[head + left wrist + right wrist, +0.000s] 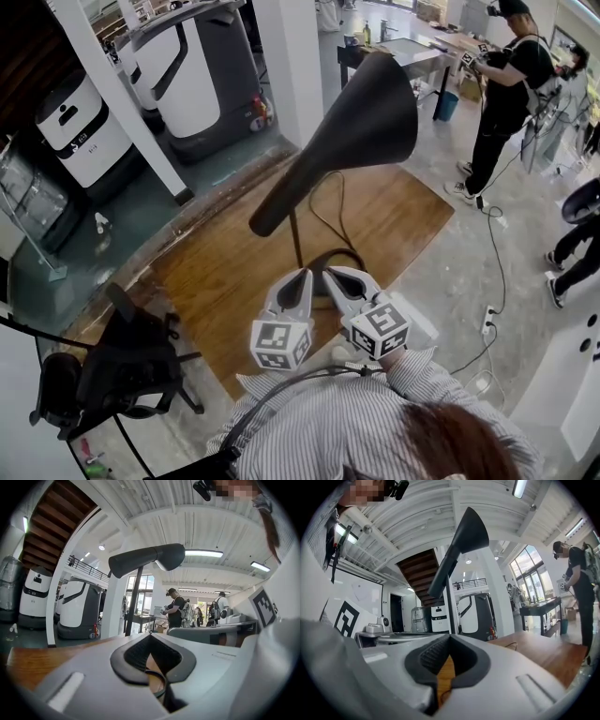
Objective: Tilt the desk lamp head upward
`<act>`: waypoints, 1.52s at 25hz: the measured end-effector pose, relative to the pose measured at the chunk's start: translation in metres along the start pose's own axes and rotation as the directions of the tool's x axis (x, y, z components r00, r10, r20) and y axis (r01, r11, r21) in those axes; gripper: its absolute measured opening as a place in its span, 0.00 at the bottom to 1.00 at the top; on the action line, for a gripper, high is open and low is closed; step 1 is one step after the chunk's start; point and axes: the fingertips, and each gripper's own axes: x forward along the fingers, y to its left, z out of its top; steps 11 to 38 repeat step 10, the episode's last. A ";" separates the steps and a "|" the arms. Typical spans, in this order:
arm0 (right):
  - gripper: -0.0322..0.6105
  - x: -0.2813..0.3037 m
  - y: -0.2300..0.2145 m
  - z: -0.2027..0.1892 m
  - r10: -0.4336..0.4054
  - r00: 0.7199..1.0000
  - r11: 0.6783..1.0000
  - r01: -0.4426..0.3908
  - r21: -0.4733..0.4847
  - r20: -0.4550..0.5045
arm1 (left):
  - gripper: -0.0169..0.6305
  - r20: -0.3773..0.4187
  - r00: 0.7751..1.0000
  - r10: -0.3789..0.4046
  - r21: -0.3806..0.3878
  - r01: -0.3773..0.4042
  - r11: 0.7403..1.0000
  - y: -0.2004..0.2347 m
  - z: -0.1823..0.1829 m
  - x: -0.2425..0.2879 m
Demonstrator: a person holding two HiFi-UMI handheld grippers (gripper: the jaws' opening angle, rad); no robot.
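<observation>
A black desk lamp stands on the wooden table (394,216). Its cone head (361,131) points up and to the right on a thin upright pole (296,242), with a dark base (333,262) below. The head (145,559) shows high in the left gripper view, and the head (459,545) rises steeply in the right gripper view. Both grippers sit low at the table's near edge, side by side, apart from the lamp. My left gripper (302,277) is shut and empty. My right gripper (330,276) is shut and empty too.
A black cord (323,202) loops over the table behind the lamp. A dark office chair (122,366) stands at the left. White robot units (192,70) stand beyond the table. A person (502,94) stands at the far right, and cables lie on the floor.
</observation>
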 end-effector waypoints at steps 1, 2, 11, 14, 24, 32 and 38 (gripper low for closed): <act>0.05 0.000 0.000 0.000 0.001 1.000 1.000 -0.001 -0.003 -0.001 | 0.03 -0.001 1.000 0.000 0.003 0.000 1.000 -0.001 0.000 0.000; 0.05 0.000 -0.001 0.001 0.001 1.000 1.000 -0.001 -0.004 -0.001 | 0.03 -0.001 1.000 0.000 0.008 0.000 1.000 -0.001 0.000 0.001; 0.05 -0.001 0.002 -0.002 0.002 1.000 1.000 -0.002 -0.004 -0.004 | 0.03 0.007 1.000 -0.007 -0.006 0.007 1.000 -0.003 0.000 -0.001; 0.05 -0.001 0.002 -0.002 0.002 1.000 1.000 -0.002 -0.004 -0.004 | 0.03 0.007 1.000 -0.007 -0.006 0.007 1.000 -0.003 0.000 -0.001; 0.05 -0.001 0.002 -0.002 0.002 1.000 1.000 -0.002 -0.004 -0.004 | 0.03 0.007 1.000 -0.007 -0.006 0.007 1.000 -0.003 0.000 -0.001; 0.05 -0.001 0.002 -0.002 0.002 1.000 1.000 -0.002 -0.004 -0.004 | 0.03 0.007 1.000 -0.007 -0.006 0.007 1.000 -0.003 0.000 -0.001; 0.05 -0.001 0.002 -0.002 0.002 1.000 1.000 -0.002 -0.004 -0.004 | 0.03 0.007 1.000 -0.007 -0.006 0.007 1.000 -0.003 0.000 -0.001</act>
